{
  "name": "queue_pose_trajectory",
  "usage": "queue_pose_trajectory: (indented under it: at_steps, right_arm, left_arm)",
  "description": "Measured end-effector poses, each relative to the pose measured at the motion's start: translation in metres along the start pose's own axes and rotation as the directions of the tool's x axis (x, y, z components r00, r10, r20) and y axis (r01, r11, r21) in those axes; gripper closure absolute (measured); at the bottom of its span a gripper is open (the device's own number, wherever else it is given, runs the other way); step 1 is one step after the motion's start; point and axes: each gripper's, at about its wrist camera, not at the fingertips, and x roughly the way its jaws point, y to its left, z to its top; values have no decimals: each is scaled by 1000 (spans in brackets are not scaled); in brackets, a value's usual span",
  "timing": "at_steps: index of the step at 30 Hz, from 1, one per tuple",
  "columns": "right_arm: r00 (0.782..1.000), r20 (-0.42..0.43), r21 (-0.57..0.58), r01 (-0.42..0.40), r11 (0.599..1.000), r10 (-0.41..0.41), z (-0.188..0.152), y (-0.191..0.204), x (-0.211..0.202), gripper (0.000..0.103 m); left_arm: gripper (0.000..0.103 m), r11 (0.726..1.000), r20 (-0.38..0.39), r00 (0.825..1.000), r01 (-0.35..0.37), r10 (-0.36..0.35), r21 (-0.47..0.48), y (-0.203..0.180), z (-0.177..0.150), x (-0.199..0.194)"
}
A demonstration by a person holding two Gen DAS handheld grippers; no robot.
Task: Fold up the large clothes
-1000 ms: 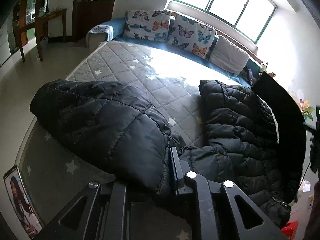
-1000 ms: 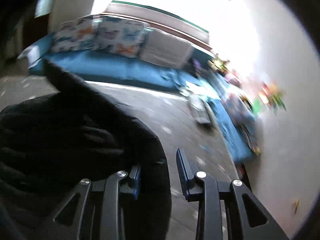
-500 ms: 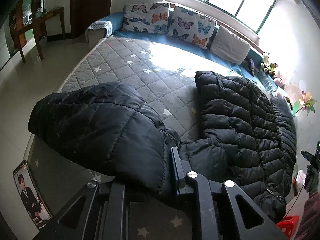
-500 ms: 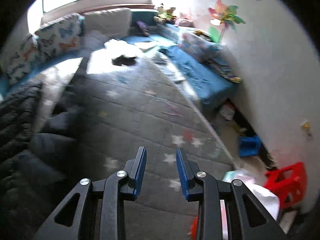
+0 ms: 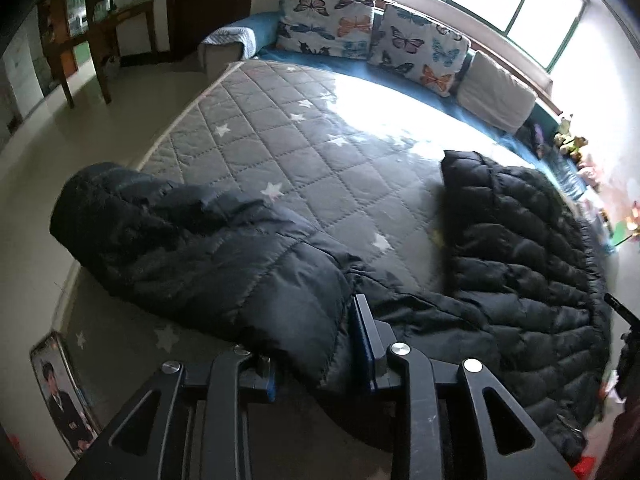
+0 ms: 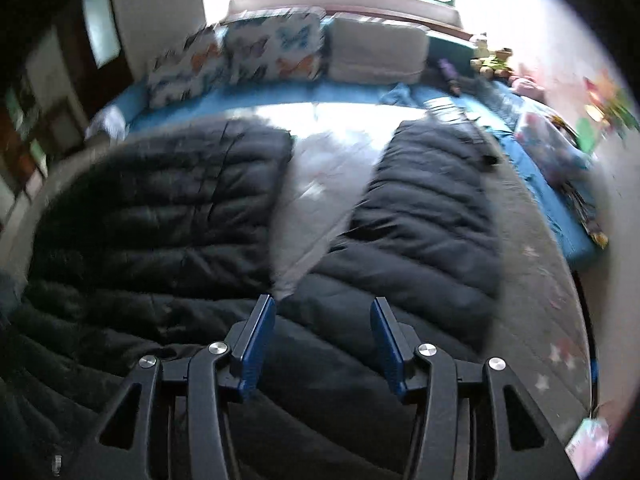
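Note:
A black puffer jacket (image 5: 200, 256) lies spread over the grey quilted star mattress (image 5: 320, 152). One part lies at the near left and another (image 5: 520, 248) at the right. My left gripper (image 5: 316, 344) is low at the near edge. Its jaws are opening, and the jacket's hem lies loosely between the blue pads. In the right wrist view, my right gripper (image 6: 322, 336) hovers just over the jacket (image 6: 420, 240) with its jaws opening. No fabric is pinched between them. A strip of mattress (image 6: 316, 172) shows between the two dark parts.
Butterfly cushions (image 5: 416, 48) and a white cushion (image 5: 496, 92) line the blue bench under the window. A wooden table (image 5: 100, 40) stands on the floor at the far left. A framed portrait (image 5: 60, 396) leans at the near left, and toys (image 6: 520, 80) crowd the right side.
My right gripper let go of the jacket fabric, swung off toward the bed's right edge, then came back over the jacket with wider jaws. The left jaws have widened around the hem.

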Motion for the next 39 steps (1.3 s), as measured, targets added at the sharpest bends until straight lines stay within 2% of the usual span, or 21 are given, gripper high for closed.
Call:
queue_pose_trajectory:
  at_steps: [3,5,7,9,12,14,16,20,26,29,30,32,33,34,35,36,39]
  right_arm:
    - [993,-68,-82,88,993,-94,-4,15,31,49]
    - [987,-73,-117,132,984,-141,-11,17,34,48]
    - [984,-88,-109,142,984,-152,-16,12,31,47]
    - [974,-146,-76,164,984,-174,-23,3,33,45]
    - [972,-156,-85,162,983,-174,-34,-3,29,44]
    - [974,-165,-74,143,987,-153,-35,-7,26,44]
    - [978,-162,-81,121,989,-133,-32,-8,21,43]
    - [990,-122,-107,62,992,-75,-22,-4,-1,43]
    - [994,-65,-96,-96,991,90,13,0,-45,43]
    - [981,-36,-57,-195,979,193,31,-5,-61,41]
    - [973,-28,-44,-230,972,229,38,-5,-64,40]
    - [957,-19,-25,-289,957,289,51,-6,-65,38]
    - [951,-12,-19,-309,951,308,56,-4,-64,37]
    - [946,-3,-16,-325,946,325,61,-1,-62,37]
    - [940,3,-13,-340,940,340,66,3,-59,35]
    - [936,4,-10,-351,936,351,70,4,-54,35]
    - [921,-10,18,-390,921,390,80,9,-29,34]
  left_arm:
    - [79,996,35,996,-85,84,35,-8,7,7]
    - [80,995,47,995,-89,87,53,-12,14,11]
    - [80,994,45,995,-94,91,65,-15,21,16]
    - [79,993,39,995,-96,94,73,-19,27,20]
    - [78,990,-31,995,-86,90,113,-24,28,21]
    - [76,985,-54,995,-79,88,156,-26,23,15]
    - [75,986,-93,994,-47,63,160,-23,20,5]
    - [74,986,-95,995,20,-5,163,-23,16,-23]
    - [73,984,-91,989,126,-115,129,-35,33,-54]
    - [73,968,-75,972,228,-221,107,-48,51,-70]
    - [70,960,-57,966,256,-251,116,-55,58,-75]
    - [40,949,-46,956,292,-289,123,-73,73,-75]
    - [18,937,-47,945,328,-325,119,-81,81,-71]
    - [14,918,-44,926,378,-375,121,-91,89,-65]
    - [14,905,-46,913,408,-405,120,-100,98,-56]
    - [13,901,-52,908,420,-417,107,-106,105,-48]
    - [13,875,-110,871,484,-480,20,-122,134,-1]
